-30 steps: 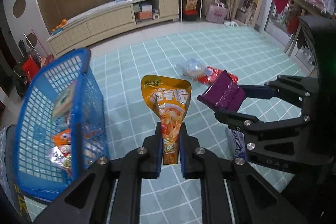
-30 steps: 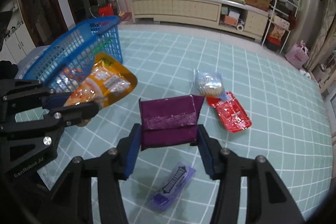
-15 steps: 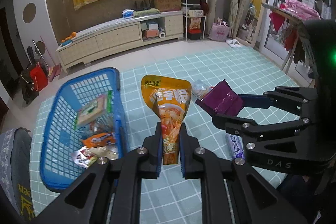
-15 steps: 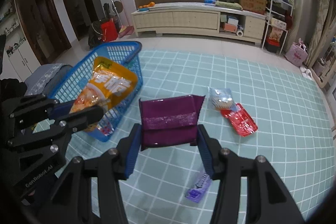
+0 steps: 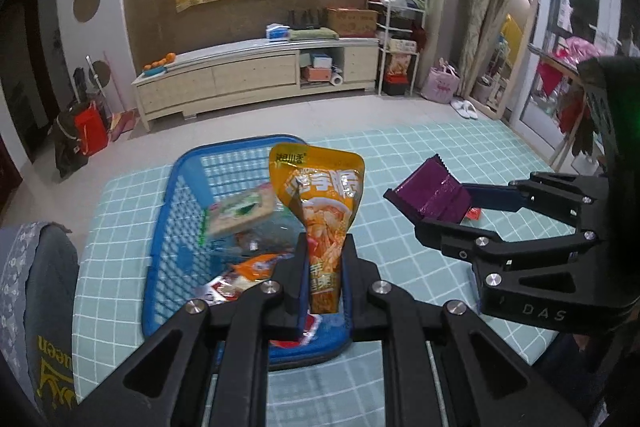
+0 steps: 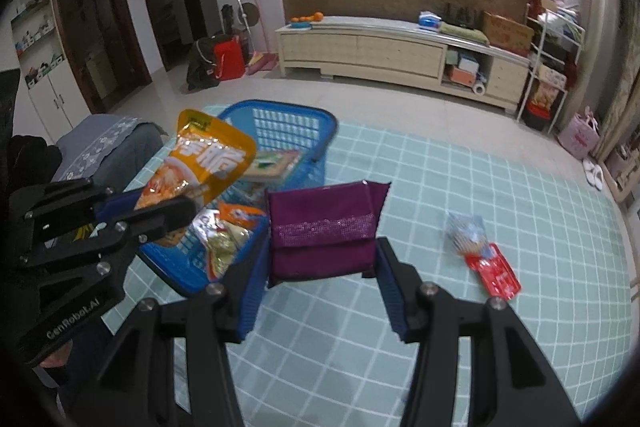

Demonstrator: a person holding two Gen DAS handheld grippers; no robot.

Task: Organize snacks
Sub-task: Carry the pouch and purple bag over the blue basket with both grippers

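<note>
My left gripper (image 5: 324,267) is shut on an orange snack pouch (image 5: 320,195), held upright above the blue plastic basket (image 5: 168,227). The basket holds several snack packets. My right gripper (image 6: 320,267) is shut on a purple foil packet (image 6: 324,227), held in the air just right of the basket (image 6: 280,119). In the right wrist view the left gripper (image 6: 160,211) with the orange pouch (image 6: 204,163) hangs over the basket. In the left wrist view the right gripper (image 5: 432,211) with the purple packet (image 5: 432,193) is at the right.
A clear bag of snacks (image 6: 466,233) and a red packet (image 6: 496,275) lie on the checked teal mat (image 6: 440,179) to the right. A grey cushion (image 5: 36,287) sits left of the basket. A long cabinet (image 5: 256,75) stands along the far wall.
Both grippers have risen and moved left with their packets. The orange pouch now hangs over the basket, and the purple packet has come beside it. The purple bar on the mat has left view.
</note>
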